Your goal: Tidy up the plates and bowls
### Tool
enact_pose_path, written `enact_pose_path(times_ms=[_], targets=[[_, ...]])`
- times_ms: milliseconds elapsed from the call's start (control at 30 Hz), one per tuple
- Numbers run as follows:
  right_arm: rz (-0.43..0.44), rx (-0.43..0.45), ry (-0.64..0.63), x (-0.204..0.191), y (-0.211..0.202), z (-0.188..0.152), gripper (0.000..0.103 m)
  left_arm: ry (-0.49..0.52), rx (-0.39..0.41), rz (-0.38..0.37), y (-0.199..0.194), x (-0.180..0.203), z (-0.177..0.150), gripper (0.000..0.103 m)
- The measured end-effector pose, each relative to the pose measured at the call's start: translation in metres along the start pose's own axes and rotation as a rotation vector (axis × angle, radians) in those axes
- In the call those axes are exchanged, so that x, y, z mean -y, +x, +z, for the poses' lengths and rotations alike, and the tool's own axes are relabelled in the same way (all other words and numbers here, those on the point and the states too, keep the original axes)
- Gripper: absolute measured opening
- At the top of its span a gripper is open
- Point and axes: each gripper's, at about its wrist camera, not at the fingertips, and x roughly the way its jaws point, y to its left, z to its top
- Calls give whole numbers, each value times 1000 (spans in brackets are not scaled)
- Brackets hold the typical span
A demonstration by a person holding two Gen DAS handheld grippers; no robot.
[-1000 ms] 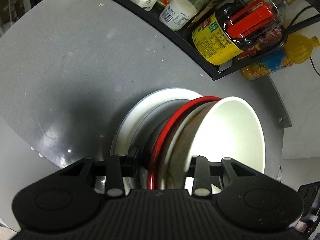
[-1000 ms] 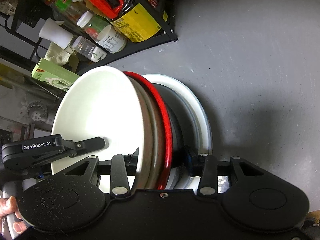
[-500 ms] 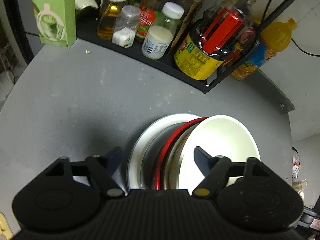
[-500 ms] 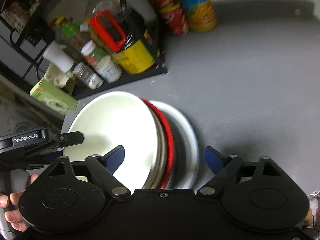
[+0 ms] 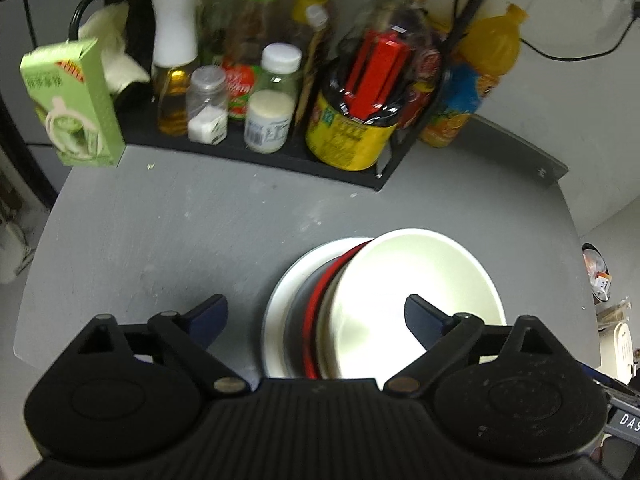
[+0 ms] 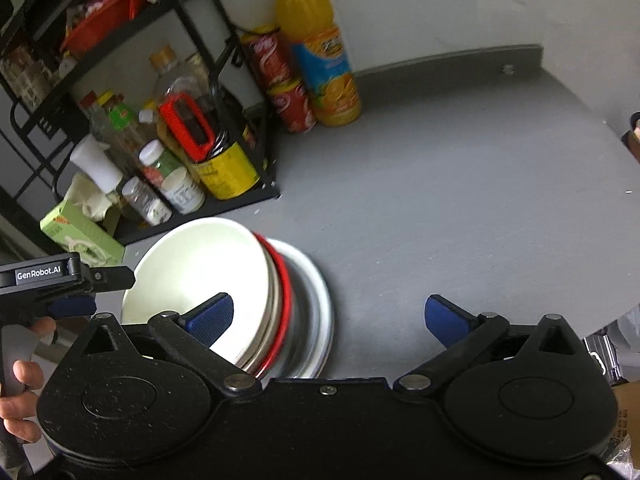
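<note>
Stacked dishes (image 5: pixel 384 304), a deep white bowl nested over red-rimmed and grey plates on the grey counter (image 5: pixel 160 240), sit just below both opening, empty tools, between the left tool's (image 5: pixel 316 316) fingers and under the right tool's (image 6: pixel 328 316) left finger (image 6: pixel 210 314).

**Black two-finger grippers with blue pads**

The left gripper (image 5: pixel 316 316) has a black ribbed housing, two round embossed discs at its sides and slim linkage arms joined by brass-coloured pivot pins. Its fingertips (image 5: pixel 210 314) carry dark blue pads. The right gripper (image 6: pixel 330 316) is built alike, with a smooth matte body, a silver screw at centre and brighter blue ridged pads (image 6: pixel 212 314). In the right wrist view, the left gripper's side bears a white "GenRobot.AI" label, and a hand (image 6: pixel 20 396) grips its grey handle.
</note>
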Motion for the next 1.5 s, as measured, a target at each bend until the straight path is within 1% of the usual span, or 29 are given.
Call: enact_pose_path(times_ms=[167, 267, 400, 500, 600, 733, 800, 867, 967, 1133, 1333, 1500], targets=[[-25, 42, 20, 12, -16, -2, 103, 41, 29, -11, -10, 15, -3, 103], [-48, 73, 26, 19, -26, -5, 103, 56, 39, -24, -15, 23, -8, 103], [-76, 105, 34, 28, -41, -8, 103, 86, 66, -18, -23, 33, -19, 103], [-66, 126, 29, 33, -52, -12, 103, 85, 71, -25, -28, 37, -28, 103], [-59, 137, 30, 37, -63, -19, 103, 90, 82, -11, -37, 40, -39, 103], [-35, 144, 12, 41, -76, -28, 103, 83, 111, -3, -55, 39, -56, 103], [-42, 147, 4, 42, -84, -33, 103, 74, 117, 13, -65, 37, -64, 103], [-43, 155, -6, 42, -92, -38, 103, 69, 125, 11, -75, 34, -72, 103], [-38, 170, -2, 42, -107, -48, 103, 97, 138, 22, -89, 35, -83, 103], [-40, 182, -21, 40, -122, -59, 103, 116, 152, 19, -110, 39, -102, 103], [-48, 208, -33, 38, -140, -65, 103, 130, 169, 5, -129, 46, -117, 103], [-54, 233, -36, 36, -155, -71, 103, 147, 181, -26, -144, 53, -128, 103]])
